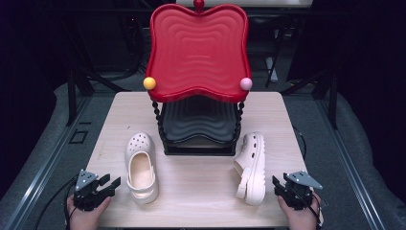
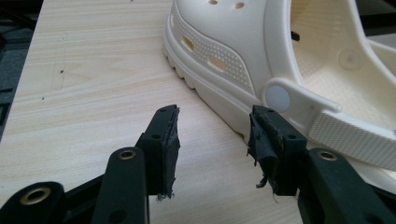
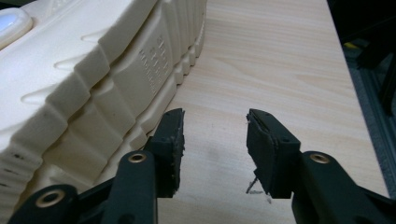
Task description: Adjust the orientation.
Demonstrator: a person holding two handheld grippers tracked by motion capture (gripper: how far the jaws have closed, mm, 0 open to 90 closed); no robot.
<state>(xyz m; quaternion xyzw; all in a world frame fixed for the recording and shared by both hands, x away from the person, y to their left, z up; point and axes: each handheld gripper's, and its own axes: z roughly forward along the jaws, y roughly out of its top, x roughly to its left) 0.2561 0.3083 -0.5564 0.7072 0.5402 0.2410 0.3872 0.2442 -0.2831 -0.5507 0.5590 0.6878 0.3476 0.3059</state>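
Wooden table [image 1: 201, 191]: light top, person seated at the near edge, one gripper in each hand.

Two-tier rack [image 1: 198, 81]: stands at the far middle of the table. Red wavy tray on top, black tray beneath, beaded black posts, coloured knobs at the corners.

Left shoe [image 1: 141, 167]: cream clog, upright on its sole, toe pointing far, heel strap near. Sits left of centre, near the rack's front.

Right shoe [image 1: 251, 167]: matching clog, tipped on its side, ridged sole facing right. Sits right of centre.

Left gripper [image 1: 106, 183]: near left corner, just beside the left shoe. Jaws parted wide, holding nothing; in the left gripper view [image 2: 212, 140] one jaw stands very near the strap rivet, contact not certain.

Right gripper [image 1: 278, 186]: near right corner, just beside the right shoe's heel. Jaws parted wide, empty; in the right gripper view [image 3: 212, 144] the sole edge lies beside one jaw.

Risks, as judged: soft foam may squash and slip from a pinch; the strap pivots, so a grip there could let a shoe swing; the tipped shoe may roll if nudged; the rack's low gap may snag a shoe.
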